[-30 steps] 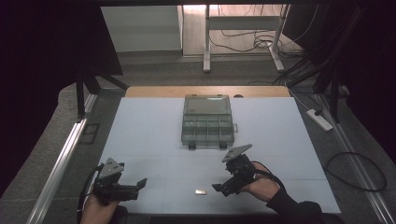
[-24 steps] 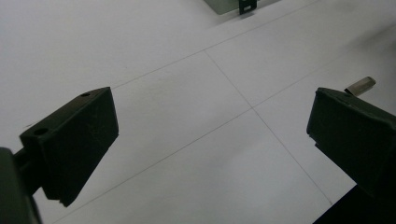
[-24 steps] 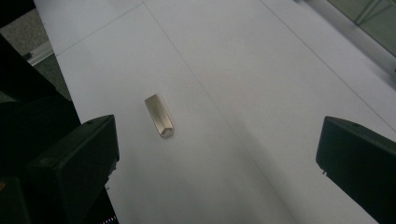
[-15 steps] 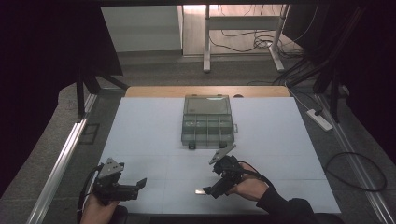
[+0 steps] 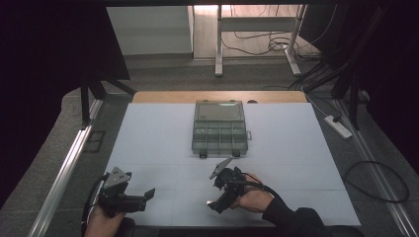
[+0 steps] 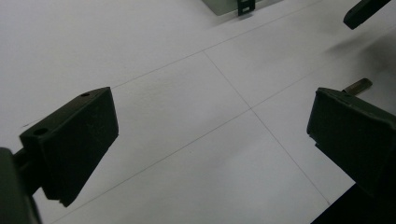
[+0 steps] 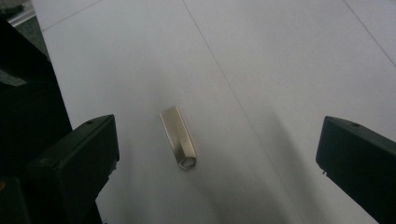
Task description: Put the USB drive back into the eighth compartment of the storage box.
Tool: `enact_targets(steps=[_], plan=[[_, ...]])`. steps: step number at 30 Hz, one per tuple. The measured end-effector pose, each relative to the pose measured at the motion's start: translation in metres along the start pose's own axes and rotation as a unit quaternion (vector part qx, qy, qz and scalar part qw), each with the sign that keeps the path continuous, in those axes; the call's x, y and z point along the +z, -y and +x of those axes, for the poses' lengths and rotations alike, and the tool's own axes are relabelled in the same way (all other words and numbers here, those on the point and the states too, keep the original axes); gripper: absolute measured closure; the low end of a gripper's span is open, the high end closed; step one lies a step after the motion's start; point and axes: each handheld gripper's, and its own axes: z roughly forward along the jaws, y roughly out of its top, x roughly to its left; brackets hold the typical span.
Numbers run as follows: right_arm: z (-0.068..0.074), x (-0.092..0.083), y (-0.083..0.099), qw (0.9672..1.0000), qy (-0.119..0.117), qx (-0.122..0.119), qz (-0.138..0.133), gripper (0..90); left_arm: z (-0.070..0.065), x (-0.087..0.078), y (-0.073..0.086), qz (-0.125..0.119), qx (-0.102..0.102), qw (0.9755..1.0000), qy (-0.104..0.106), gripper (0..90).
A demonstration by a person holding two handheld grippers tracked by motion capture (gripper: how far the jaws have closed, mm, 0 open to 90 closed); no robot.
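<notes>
Reaching for the metal tab (image 7: 178, 138), the right gripper (image 7: 217, 154) hangs wide open and empty above it; next, lower and close.

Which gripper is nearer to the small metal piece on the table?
Right. The right gripper hangs open just over the metal piece; the left gripper sits open, well off to its left.

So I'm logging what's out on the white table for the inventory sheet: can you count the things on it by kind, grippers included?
Compartment box, grey, lid raised: 1
Small metal flash drive, lying flat between the right gripper's open jaws: 1
Handheld grippers, the left gripper and the right gripper: 2
Total: 4
</notes>
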Motion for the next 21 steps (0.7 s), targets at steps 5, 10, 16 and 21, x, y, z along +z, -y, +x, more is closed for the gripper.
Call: enact_targets(steps=[5,10,16,21], plan=[[0.002,0.008,-0.002,0.9998,0.006,-0.013,0.014,0.0,0.0,0.0,0.0,0.0,-0.001,1.0,0.001,1.9],[0.005,0.016,-0.002,0.9991,0.011,-0.028,0.03,0.0,0.0,0.0,0.0,0.0,-0.001,1.0,0.002,1.9],[0.009,0.023,-0.002,0.9981,0.016,-0.04,0.043,0.0,0.001,0.0,0.0,-0.002,-0.004,1.0,0.004,2.0],[0.012,0.028,0.0,0.9962,0.033,-0.06,0.053,1.0,0.001,0.0,0.0,-0.002,-0.004,1.0,0.004,1.9]])
